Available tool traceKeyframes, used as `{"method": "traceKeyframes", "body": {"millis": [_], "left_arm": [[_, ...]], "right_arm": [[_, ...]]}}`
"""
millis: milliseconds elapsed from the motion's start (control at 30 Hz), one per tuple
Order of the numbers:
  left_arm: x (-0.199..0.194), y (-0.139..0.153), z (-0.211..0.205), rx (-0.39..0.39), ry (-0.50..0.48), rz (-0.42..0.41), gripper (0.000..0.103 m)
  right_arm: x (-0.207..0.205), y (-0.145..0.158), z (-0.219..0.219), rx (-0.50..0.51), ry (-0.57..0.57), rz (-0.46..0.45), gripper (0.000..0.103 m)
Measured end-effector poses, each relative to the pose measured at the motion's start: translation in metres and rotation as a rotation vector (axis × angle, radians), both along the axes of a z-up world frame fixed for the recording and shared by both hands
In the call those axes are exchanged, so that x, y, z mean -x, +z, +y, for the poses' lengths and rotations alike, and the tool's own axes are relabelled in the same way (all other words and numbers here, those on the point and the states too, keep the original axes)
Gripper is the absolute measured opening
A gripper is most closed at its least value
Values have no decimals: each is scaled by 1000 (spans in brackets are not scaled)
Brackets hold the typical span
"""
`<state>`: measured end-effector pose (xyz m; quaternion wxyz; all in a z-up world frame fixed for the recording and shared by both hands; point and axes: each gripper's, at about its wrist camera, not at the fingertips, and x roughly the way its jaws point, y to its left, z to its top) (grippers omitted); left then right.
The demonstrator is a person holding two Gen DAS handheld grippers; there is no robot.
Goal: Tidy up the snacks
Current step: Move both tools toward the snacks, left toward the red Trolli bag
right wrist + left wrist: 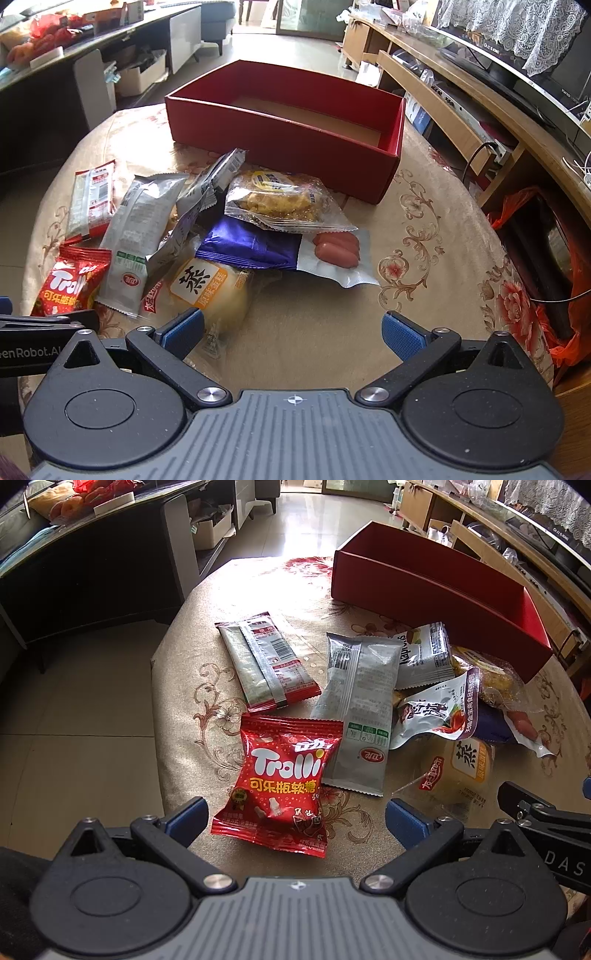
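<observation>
A pile of snack packs lies on a round table with a floral cloth [424,229]. An empty red box [284,122] stands at the far side; it also shows in the left wrist view [424,587]. My left gripper [295,819] is open, with the red Trolli bag [280,786] between its fingers. My right gripper [291,332] is open and empty, its left finger beside the steamed cake pack [210,288]. Other packs: a silver pack [354,709], a red-edged silver pack [266,664], a purple pack [251,243], a sausage pack [336,254], a clear pastry pack [280,199].
A wooden TV bench [461,85] runs along the right. An orange bag over a dark bin [546,258] stands by the table's right edge. A dark cabinet with boxes [92,572] stands to the left. The table edge drops off at the left.
</observation>
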<state>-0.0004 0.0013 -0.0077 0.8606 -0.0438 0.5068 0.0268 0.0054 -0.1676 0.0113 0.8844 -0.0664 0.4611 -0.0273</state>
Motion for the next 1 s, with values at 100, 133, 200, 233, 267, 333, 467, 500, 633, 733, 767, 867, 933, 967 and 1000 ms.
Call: {"method": "traceKeyframes", "body": {"millis": [100,133,200,233,267,333,467,500,633,733,767,867,933,967,1000], "left_arm": [[0,0,-1,-1,-7,5,99],[-1,0,-2,-2,-9,5,99],[-1,0,-3,-6,-12,5,99],[0,0,-3,-8,-14,6,98],[0,0,-3,-9,-16,7,98],[-1,-1,-3,-10,-18,10,98],[-1,-2,-5,-12,-25,16,96],[-1,-2,-6,-14,-28,18,96],[0,-2,-9,-26,-42,23,95],[0,-2,-9,-26,-42,23,95],[0,-2,-9,-26,-42,24,95],[0,-3,-9,-26,-42,31,94],[-1,-3,-11,-27,-45,36,94],[-2,-3,-11,-27,-46,39,93],[-2,-3,-12,-28,-48,41,93]], "right_arm": [[3,0,1,-10,-3,-22,103],[3,0,0,-10,-6,-21,103],[4,0,0,-11,-7,-18,103],[4,-1,-1,-11,-8,-17,103],[4,-1,-1,-10,-8,-15,103],[4,-1,-1,-8,-7,-12,103],[4,-2,0,-7,-7,0,103],[5,-2,0,-10,-7,5,103],[6,-2,-1,-10,-6,18,103],[6,-2,-1,-12,-5,14,103],[6,-2,-1,-11,-4,11,103],[6,-3,0,-6,-3,9,103],[6,-3,-1,-6,-3,2,103],[6,-3,-1,-3,-4,-1,103],[6,-3,-2,-4,-5,2,103]]}}
